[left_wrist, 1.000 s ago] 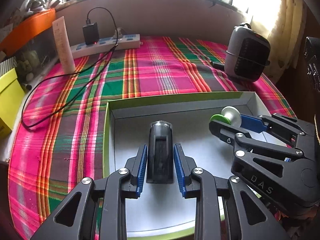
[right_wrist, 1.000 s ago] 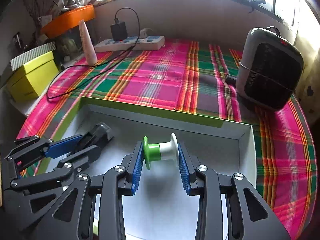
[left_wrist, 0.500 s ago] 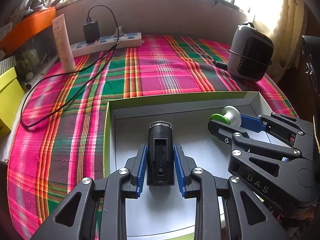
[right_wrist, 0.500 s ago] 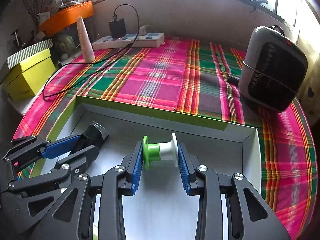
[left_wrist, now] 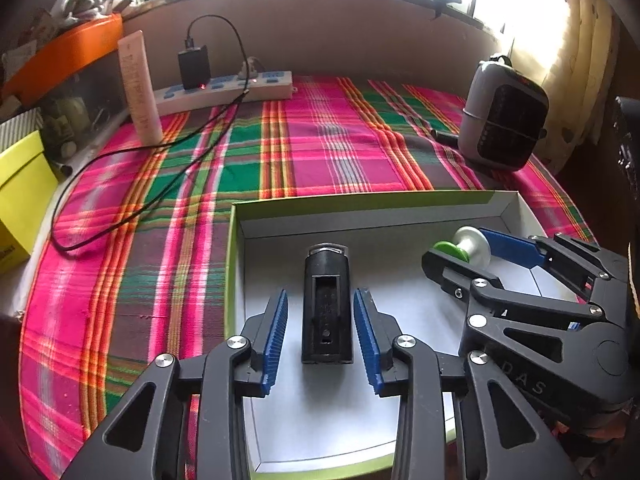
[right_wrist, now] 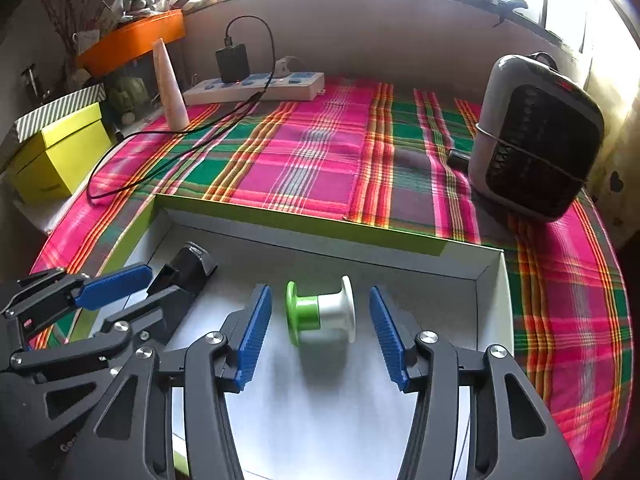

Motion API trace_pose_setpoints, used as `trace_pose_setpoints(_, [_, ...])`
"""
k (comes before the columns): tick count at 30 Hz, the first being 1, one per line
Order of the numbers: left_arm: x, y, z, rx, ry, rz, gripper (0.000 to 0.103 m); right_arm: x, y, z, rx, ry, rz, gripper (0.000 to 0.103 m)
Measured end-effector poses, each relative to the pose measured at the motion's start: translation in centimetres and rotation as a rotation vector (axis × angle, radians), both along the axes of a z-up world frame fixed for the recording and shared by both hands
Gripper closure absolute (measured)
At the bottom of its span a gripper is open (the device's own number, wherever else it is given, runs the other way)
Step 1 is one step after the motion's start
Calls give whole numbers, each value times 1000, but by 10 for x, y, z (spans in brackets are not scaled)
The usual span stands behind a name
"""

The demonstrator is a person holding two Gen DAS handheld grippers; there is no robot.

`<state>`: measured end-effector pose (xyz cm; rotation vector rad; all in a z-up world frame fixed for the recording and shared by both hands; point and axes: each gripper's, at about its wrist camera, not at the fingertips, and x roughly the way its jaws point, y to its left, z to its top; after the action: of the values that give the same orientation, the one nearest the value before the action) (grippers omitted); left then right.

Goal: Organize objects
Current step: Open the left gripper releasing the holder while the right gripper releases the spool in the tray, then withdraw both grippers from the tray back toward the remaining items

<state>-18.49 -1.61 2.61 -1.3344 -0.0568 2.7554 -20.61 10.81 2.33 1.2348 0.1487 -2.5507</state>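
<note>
A black rectangular device [left_wrist: 327,304] lies on the white floor of a green-edged box [left_wrist: 360,199]. My left gripper [left_wrist: 322,340] is open around it, blue pads apart from its sides. A green and white spool [right_wrist: 320,310] lies in the same box [right_wrist: 300,224]. My right gripper [right_wrist: 320,332] is open around the spool, with clear gaps on both sides. The spool [left_wrist: 464,246] and right gripper [left_wrist: 476,256] also show in the left wrist view; the device [right_wrist: 186,268] and left gripper [right_wrist: 132,292] show in the right wrist view.
The box sits on a pink and green plaid cloth [left_wrist: 320,148]. A grey heater [left_wrist: 500,120] stands at the back right. A power strip [left_wrist: 224,88] with a black charger and cable, a white tube [left_wrist: 138,88] and a yellow box [left_wrist: 20,196] are at the back left.
Both grippers have opened. The black device and the spool, held between the pads before, now lie free on the box floor.
</note>
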Motion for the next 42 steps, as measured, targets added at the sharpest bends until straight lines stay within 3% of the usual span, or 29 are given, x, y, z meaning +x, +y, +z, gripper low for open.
trace_pose_setpoints(13, [26, -3, 7, 6, 22, 15, 64, 23, 3, 6, -11, 18, -8, 51])
trace_pose_setpoints(28, [68, 10, 20, -15, 88, 2, 63, 73, 22, 25, -74, 101, -40, 51])
trace_pose_setpoints(42, [107, -5, 14, 33, 105, 5, 62, 117, 53, 24, -58, 140, -79, 51])
